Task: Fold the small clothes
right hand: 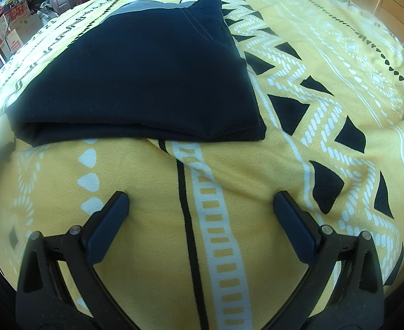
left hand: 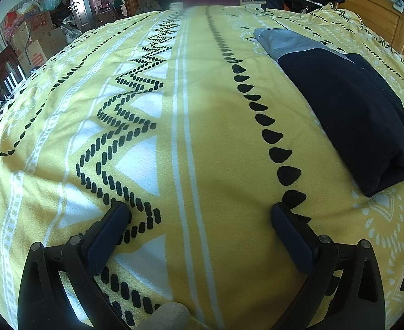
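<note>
Lying folded garment point(right hand: 135, 77) on bedspread point(right hand: 257, 206)

A home bedroom: patterned bedspread point(left hand: 202, 137), wooden headboard point(left hand: 375, 13).

Folded garment point(left hand: 347, 104) — right end cut off

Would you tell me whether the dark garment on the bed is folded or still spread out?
Folded: the dark garment lies as a compact rectangle, with stacked layers showing along its near edge.
</note>
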`<action>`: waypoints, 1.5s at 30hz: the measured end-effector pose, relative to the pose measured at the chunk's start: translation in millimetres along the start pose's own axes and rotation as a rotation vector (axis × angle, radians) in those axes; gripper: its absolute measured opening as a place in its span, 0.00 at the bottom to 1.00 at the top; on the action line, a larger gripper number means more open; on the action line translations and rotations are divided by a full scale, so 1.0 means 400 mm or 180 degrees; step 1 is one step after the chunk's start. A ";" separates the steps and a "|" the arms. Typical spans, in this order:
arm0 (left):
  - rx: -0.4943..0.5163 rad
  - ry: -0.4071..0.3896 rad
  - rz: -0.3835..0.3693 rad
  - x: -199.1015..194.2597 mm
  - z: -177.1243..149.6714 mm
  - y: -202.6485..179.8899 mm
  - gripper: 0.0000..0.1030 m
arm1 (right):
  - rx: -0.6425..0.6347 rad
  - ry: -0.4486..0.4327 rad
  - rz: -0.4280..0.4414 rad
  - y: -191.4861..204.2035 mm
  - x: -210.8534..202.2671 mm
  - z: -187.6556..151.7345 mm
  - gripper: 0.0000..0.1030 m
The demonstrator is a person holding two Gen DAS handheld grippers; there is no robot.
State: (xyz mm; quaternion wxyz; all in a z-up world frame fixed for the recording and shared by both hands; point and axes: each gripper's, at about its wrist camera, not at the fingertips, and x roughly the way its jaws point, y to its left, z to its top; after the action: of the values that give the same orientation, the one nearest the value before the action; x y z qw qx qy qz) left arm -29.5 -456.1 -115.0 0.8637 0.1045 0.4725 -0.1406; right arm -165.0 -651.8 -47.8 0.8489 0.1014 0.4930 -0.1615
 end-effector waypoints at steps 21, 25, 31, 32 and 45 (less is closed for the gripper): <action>0.0013 0.0017 0.0032 0.004 0.001 -0.004 1.00 | -0.0007 -0.0010 0.0004 0.003 -0.005 -0.002 1.00; 0.0015 0.0015 0.0034 0.004 0.002 -0.004 1.00 | -0.0016 -0.0015 0.0009 0.005 -0.006 -0.002 1.00; 0.0018 0.0013 0.0036 0.005 0.003 -0.002 1.00 | -0.0044 -0.0001 -0.0019 0.014 -0.004 0.000 1.00; 0.0015 0.0017 0.0032 0.005 0.003 -0.002 1.00 | 0.0012 -0.0022 -0.0017 0.012 -0.003 -0.001 1.00; 0.0039 -0.0177 -0.0143 -0.135 0.096 -0.047 1.00 | -0.0009 -0.0417 0.0099 0.048 -0.207 0.073 1.00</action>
State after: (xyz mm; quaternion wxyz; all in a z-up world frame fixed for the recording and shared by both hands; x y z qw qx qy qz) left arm -33.5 -478.1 -50.1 0.8725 0.0953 0.4497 -0.1656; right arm -172.4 -629.2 38.9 0.8819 0.0970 0.4350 -0.1538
